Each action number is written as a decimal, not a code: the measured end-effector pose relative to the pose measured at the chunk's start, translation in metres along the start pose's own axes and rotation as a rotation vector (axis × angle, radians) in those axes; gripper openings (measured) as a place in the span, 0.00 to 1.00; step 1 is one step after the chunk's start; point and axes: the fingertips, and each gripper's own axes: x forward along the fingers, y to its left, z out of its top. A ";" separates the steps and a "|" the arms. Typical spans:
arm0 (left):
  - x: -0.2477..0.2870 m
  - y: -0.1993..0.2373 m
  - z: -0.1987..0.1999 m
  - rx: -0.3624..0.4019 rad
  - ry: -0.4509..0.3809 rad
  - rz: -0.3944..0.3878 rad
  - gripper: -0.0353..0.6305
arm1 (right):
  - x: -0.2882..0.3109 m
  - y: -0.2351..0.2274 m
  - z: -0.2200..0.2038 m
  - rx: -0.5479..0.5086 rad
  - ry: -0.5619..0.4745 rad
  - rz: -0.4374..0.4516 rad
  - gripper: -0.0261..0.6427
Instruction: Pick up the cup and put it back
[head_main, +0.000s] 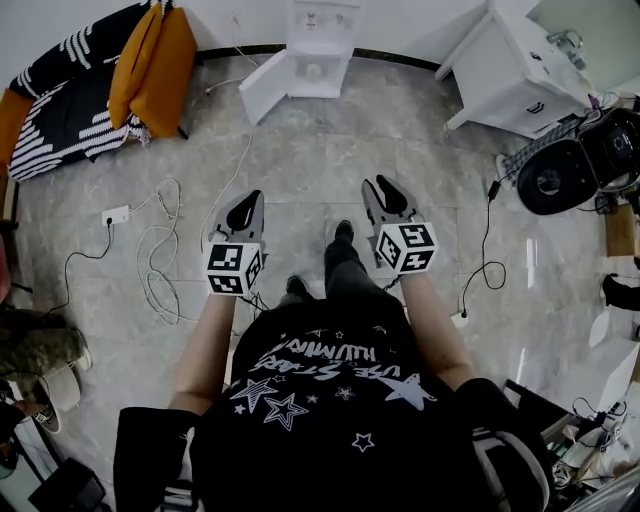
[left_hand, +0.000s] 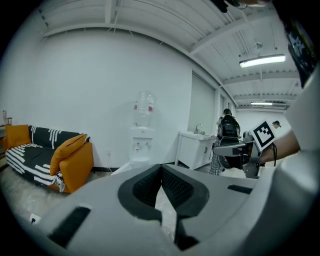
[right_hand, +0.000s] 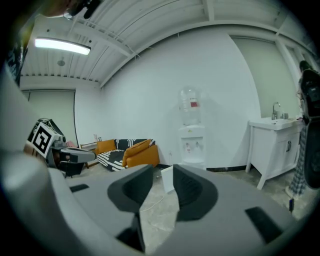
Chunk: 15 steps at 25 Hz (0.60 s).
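Observation:
No cup shows in any view. In the head view the person holds both grippers out at waist height over the grey stone floor. The left gripper (head_main: 247, 204) has its fingertips touching, shut on nothing; in its own view the black pads (left_hand: 145, 186) meet at the tip of the left gripper (left_hand: 161, 167). The right gripper (head_main: 381, 187) is open, with a narrow gap between its pads (right_hand: 196, 189) and only floor showing through the right gripper (right_hand: 164, 173). Both point toward the white water dispenser (head_main: 318, 45) by the far wall.
A striped sofa with orange cushions (head_main: 80, 90) stands at the back left, a white sink cabinet (head_main: 515, 70) at the back right. The dispenser's lower door (head_main: 265, 92) hangs open. White cables and a power strip (head_main: 116, 214) lie on the floor at left. A black chair (head_main: 580, 160) stands at right.

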 end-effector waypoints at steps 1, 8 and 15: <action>0.002 0.003 0.002 0.004 -0.001 0.004 0.07 | 0.006 0.000 0.001 -0.003 0.002 0.006 0.25; 0.023 0.029 0.011 0.008 0.006 0.083 0.07 | 0.067 -0.021 0.009 0.051 -0.001 0.041 0.41; 0.084 0.058 0.016 0.008 0.086 0.153 0.07 | 0.143 -0.074 0.013 0.116 0.031 0.079 0.46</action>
